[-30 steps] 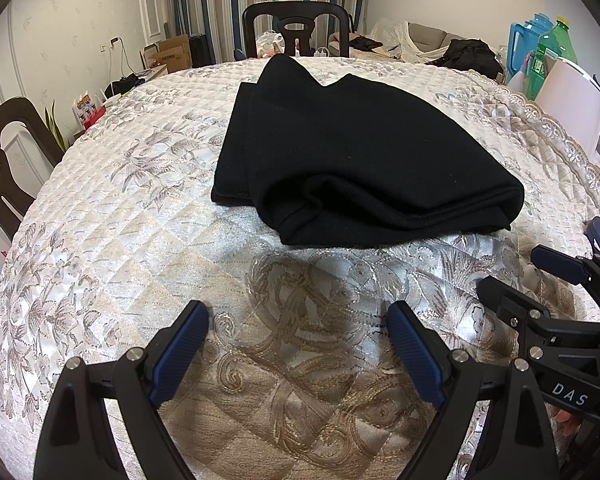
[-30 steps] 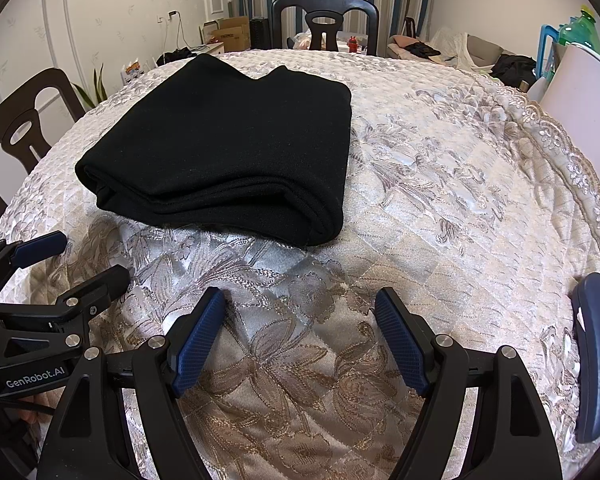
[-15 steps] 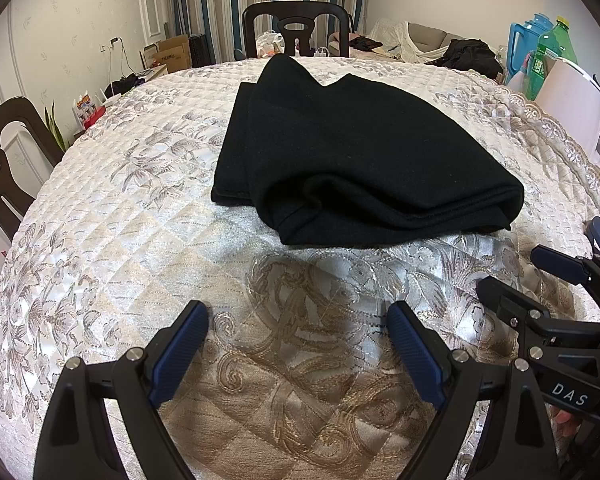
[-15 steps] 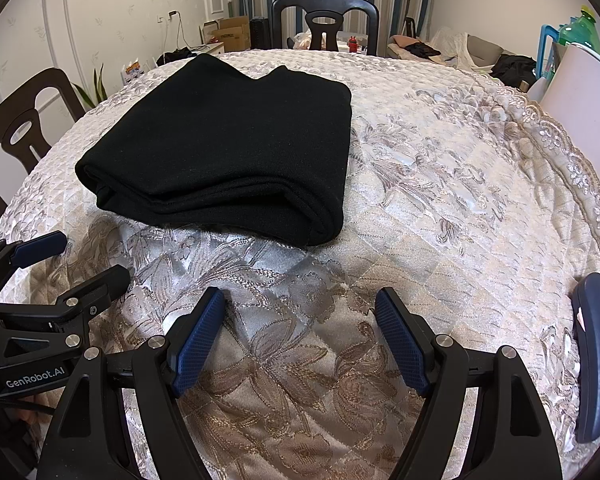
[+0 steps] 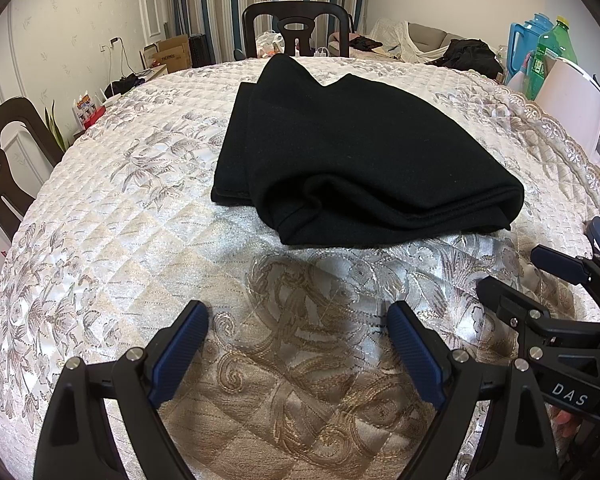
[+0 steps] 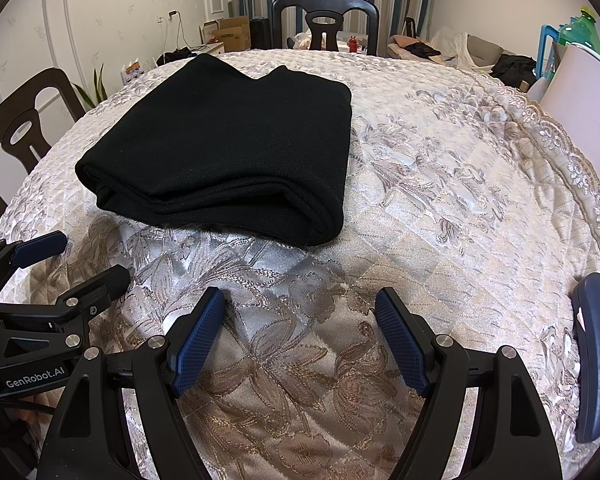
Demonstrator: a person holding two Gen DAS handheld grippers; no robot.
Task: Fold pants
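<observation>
pants (image 5: 360,168) sit folded on the tablecloth (image 5: 112,240), ahead of both claws, well apart from either. left gripper (image 5: 298,350) & right gripper (image 6: 300,336) both gape wide, holding nothing. bundle's long side runs across your view; neither hand's clearly nearer.

Black pants (image 5: 356,160) are lying folded in a thick bundle on the quilted floral bench (image 5: 112,216), toward its far middle. The left tongs (image 5: 298,340) are hovering over bare cloth at the near edge, blue pads spread wide with nothing between them. The right tongs (image 5: 556,280) are showing at the near right. A dark chair (image 5: 296,24) is standing at the far side
</observation>
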